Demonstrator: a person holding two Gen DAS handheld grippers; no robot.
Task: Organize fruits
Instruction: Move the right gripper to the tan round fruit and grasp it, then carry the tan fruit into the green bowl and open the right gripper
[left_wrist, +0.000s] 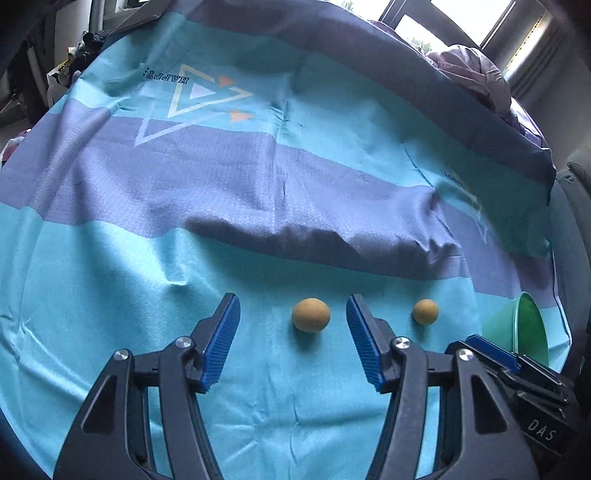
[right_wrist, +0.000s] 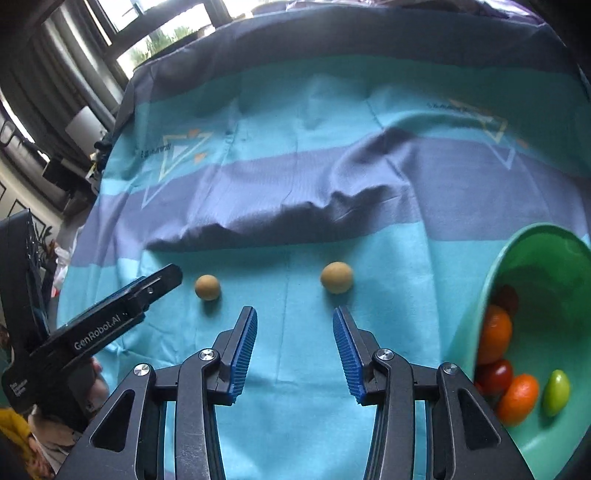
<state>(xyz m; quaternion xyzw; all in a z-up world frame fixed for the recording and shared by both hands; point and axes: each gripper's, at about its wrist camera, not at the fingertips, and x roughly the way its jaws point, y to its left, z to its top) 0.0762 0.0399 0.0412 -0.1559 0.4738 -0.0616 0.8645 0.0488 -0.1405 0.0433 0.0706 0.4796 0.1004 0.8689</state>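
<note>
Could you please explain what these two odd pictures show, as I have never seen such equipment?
A person holds a hand-held two-finger gripper in each hand; a fisheye camera on each looks along its blue-padded fingers. One picture comes from the left gripper, the other from the right gripper. Both stand open and hold nothing. On the turquoise and purple striped cloth lie two small round tan fruits, one nearer the tilted green plastic bowl and one farther. The bowl holds orange, red and green fruits.
</note>
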